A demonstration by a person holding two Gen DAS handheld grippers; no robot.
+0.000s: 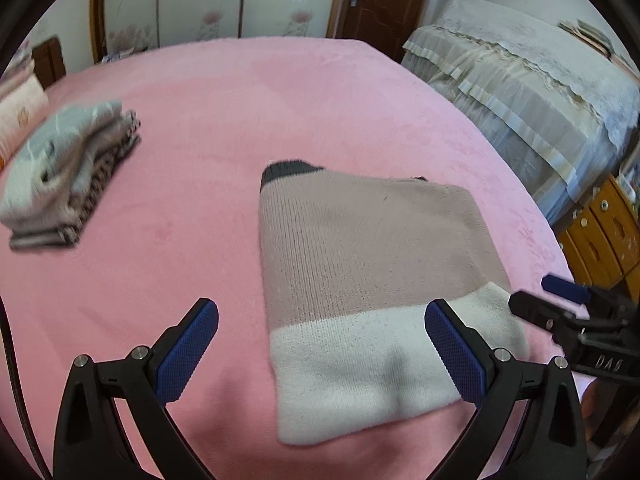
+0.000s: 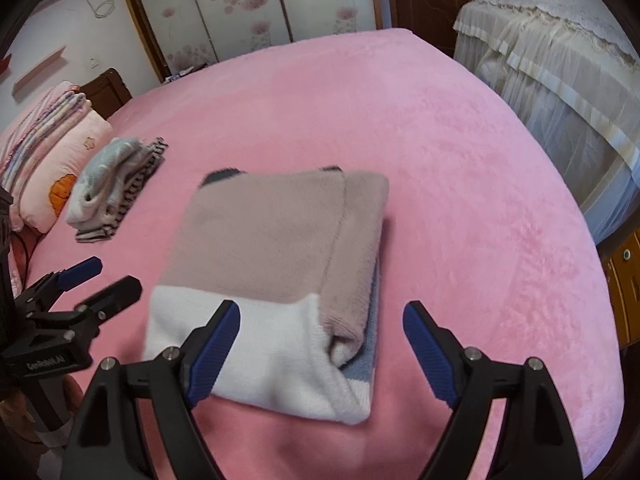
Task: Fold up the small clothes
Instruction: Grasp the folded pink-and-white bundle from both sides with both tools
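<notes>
A folded knit sweater [image 1: 360, 272], dusty pink with a white band and dark collar, lies flat on the pink bed; it also shows in the right wrist view [image 2: 276, 264], with a blue layer at its right edge. My left gripper [image 1: 322, 322] is open and empty, just above the sweater's near left part. My right gripper [image 2: 320, 318] is open and empty over the sweater's near right corner. The right gripper shows at the right of the left wrist view [image 1: 548, 294], and the left gripper shows at the left of the right wrist view [image 2: 108, 278].
A stack of folded small clothes [image 1: 68, 168] sits on the bed's left, also in the right wrist view [image 2: 116, 184]. Pillows and folded bedding [image 2: 52, 152] lie beyond it. A lace-covered piece of furniture [image 1: 540, 92] and a wooden cabinet [image 1: 604, 236] stand right of the bed.
</notes>
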